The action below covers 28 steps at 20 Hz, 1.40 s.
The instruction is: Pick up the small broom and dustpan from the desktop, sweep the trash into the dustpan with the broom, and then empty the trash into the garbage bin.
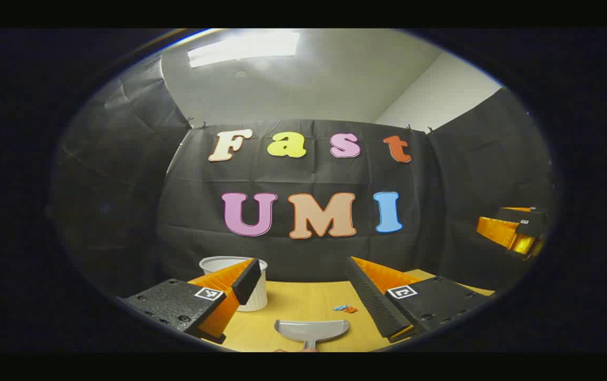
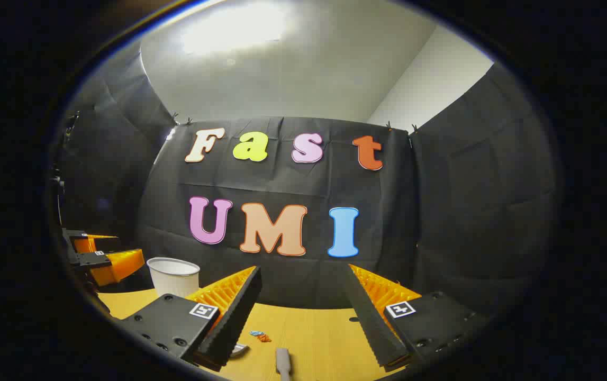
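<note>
In the left gripper view a grey dustpan (image 1: 311, 328) lies on the wooden desktop (image 1: 303, 301), low between my fingers. My left gripper (image 1: 303, 280) is open above it and holds nothing. Small blue and orange trash scraps (image 1: 345, 308) lie just right of the pan. In the right gripper view a grey handle, apparently the broom's (image 2: 282, 362), pokes up from the bottom edge, its brush end hidden. My right gripper (image 2: 303, 288) hangs open over it, empty. The trash scraps (image 2: 261, 335) sit left of that handle. A white garbage bin (image 1: 258, 296) stands at the back left.
The garbage bin (image 2: 173, 276) stands near the desktop's far left edge (image 2: 123, 304). The right gripper (image 1: 515, 230) hovers off to the right in the left gripper view. The left gripper (image 2: 102, 259) hovers at far left in the right gripper view. Black cloth walls close the booth.
</note>
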Motion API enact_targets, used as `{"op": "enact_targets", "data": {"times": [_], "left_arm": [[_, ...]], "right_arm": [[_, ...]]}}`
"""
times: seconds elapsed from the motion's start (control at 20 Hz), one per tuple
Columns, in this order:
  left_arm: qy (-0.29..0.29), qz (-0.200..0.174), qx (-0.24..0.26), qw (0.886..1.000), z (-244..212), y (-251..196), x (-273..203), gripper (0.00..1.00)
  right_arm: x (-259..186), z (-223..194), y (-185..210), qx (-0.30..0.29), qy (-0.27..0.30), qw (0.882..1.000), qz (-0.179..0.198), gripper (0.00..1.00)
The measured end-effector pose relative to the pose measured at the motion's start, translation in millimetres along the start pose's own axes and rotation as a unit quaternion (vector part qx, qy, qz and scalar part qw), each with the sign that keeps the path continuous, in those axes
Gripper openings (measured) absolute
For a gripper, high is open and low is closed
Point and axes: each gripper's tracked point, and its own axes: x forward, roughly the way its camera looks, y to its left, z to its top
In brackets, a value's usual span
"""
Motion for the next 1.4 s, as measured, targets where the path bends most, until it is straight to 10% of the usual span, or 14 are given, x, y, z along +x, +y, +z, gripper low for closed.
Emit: {"op": "enact_targets", "data": {"times": [1.4], "left_arm": [[0.008, 0.016, 0.029, 0.999, -4, -11, 7, 0.99]], "right_arm": [[19, -12, -7, -0.002, 0.023, 0.999, 0.032, 0.99]]}}
